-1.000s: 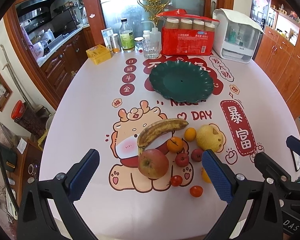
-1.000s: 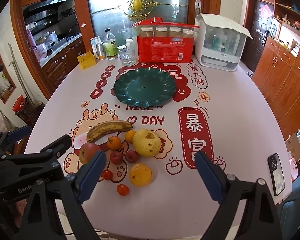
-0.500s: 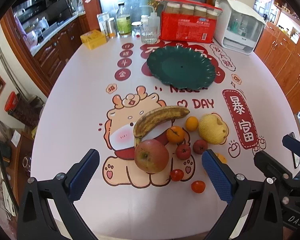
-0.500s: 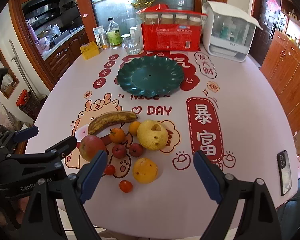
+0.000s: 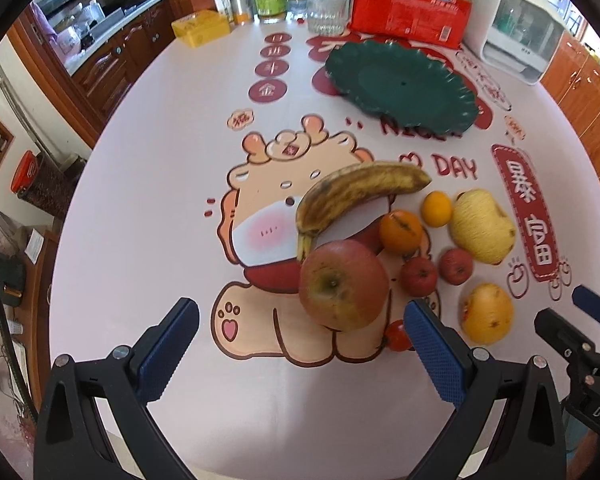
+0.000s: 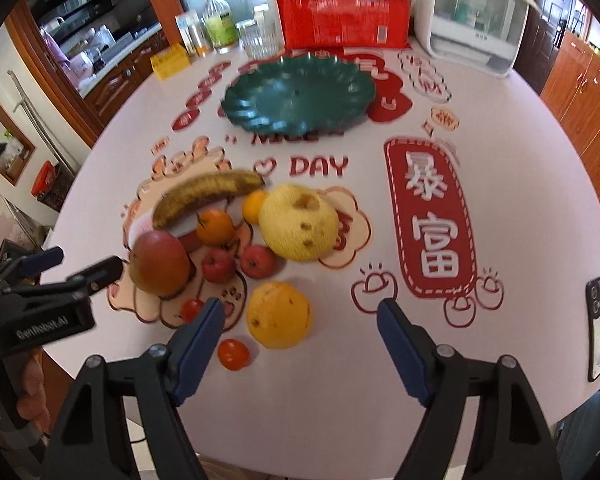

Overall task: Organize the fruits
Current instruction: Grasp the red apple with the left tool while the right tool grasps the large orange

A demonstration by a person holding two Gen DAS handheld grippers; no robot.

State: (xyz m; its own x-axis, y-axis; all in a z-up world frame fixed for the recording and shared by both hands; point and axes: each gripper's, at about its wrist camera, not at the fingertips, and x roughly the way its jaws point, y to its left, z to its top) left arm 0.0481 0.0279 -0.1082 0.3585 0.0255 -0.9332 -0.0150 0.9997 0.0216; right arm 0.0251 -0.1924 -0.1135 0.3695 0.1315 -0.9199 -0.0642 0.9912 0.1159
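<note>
While both grippers reach down, the left gripper [image 5: 300, 336] has wide, empty jaws by the big apple [image 5: 343, 285]. The right gripper [image 6: 300, 328], empty jaws just closing a little, frames the orange [image 6: 279, 315]. Next: grab, then carry to the far green plate [image 6: 256, 114]. A kitchen surrounds the cartoon-covered desk [image 6: 520, 208].

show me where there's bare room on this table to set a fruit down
The green plate is bare. The table is open left of the banana, and between the yellow melon and the phone. The cluster around the apple is crowded.
</note>
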